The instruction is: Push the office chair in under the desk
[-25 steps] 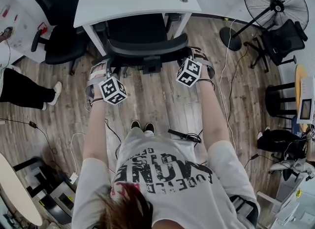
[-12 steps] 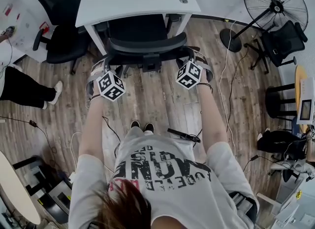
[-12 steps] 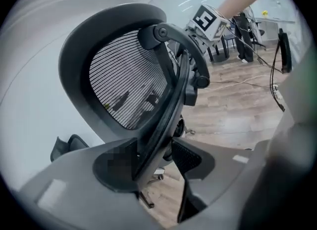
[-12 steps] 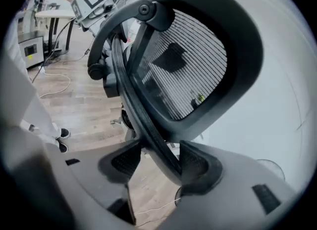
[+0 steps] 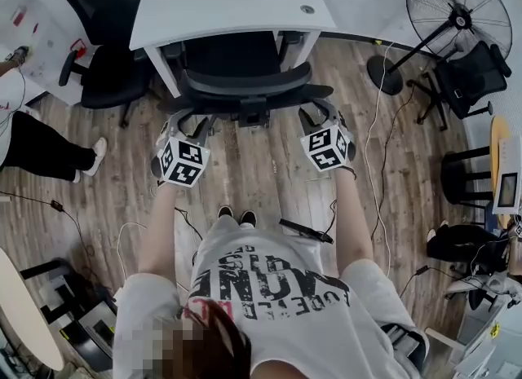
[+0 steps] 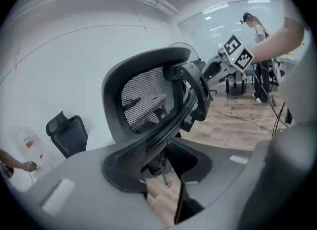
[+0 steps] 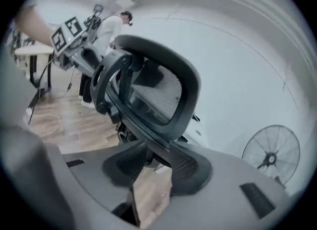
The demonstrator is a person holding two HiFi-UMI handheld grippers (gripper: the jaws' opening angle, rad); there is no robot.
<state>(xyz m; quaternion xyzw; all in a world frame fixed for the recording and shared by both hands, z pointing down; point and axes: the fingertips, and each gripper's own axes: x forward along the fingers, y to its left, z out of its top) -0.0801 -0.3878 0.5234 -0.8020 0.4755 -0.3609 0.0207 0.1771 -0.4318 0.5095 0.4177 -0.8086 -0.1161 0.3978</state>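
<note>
Left gripper view: the left tool (image 6: pixel 159 168) is clamped on the rim of the black mesh office chair (image 6: pixel 148 100). Right gripper view: the right tool (image 7: pixel 154 162) pinches that rim too. The chair's seat sits under the white worktop (image 5: pixel 228 2); its back pokes out over the brown wooden floor (image 5: pixel 261 174).

Black mesh office chair (image 5: pixel 245 84), white desk (image 5: pixel 220 2), brown wood-plank floor (image 5: pixel 265 169).

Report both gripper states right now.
Left gripper: closed on the office chair backrest, one side.
Right gripper: closed on the office chair backrest, other side.
</note>
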